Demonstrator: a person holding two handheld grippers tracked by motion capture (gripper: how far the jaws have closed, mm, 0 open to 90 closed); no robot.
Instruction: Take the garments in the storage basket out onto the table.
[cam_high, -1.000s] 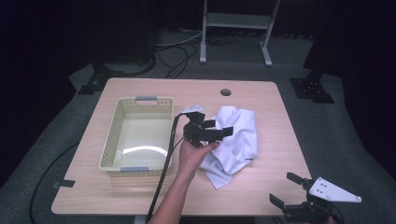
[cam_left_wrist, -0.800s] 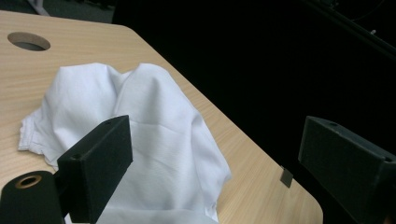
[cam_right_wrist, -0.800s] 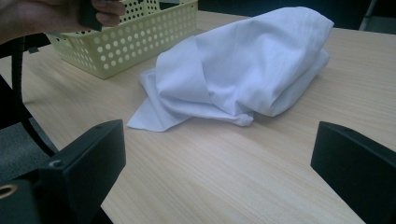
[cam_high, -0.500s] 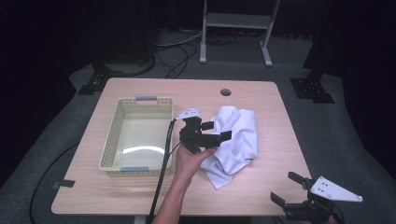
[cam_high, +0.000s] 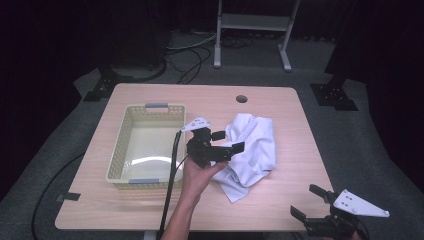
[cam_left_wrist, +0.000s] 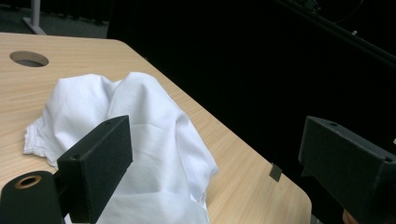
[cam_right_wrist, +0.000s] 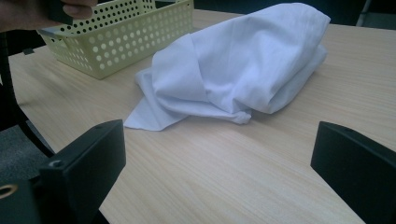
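A wooden table (cam_high: 150, 210) fills mid-frame. Left of centre sits a yellow perforated basket (cam_high: 117, 160); right of centre lies a crumpled white cloth (cam_high: 255, 145). The left gripper (cam_high: 229, 142) gapes wide at the cloth's left edge, holding nothing; the right gripper (cam_high: 307, 202), lower right, also stands wide, empty.

We see the left gripper (cam_high: 226, 143) over the bench (cam_high: 280, 105), with the cloth (cam_high: 252, 150) lying just to its right and the basket (cam_high: 145, 142) just to its left. The right gripper (cam_high: 312, 202) sits well apart, at the bench's near right corner, the cloth ahead of it.
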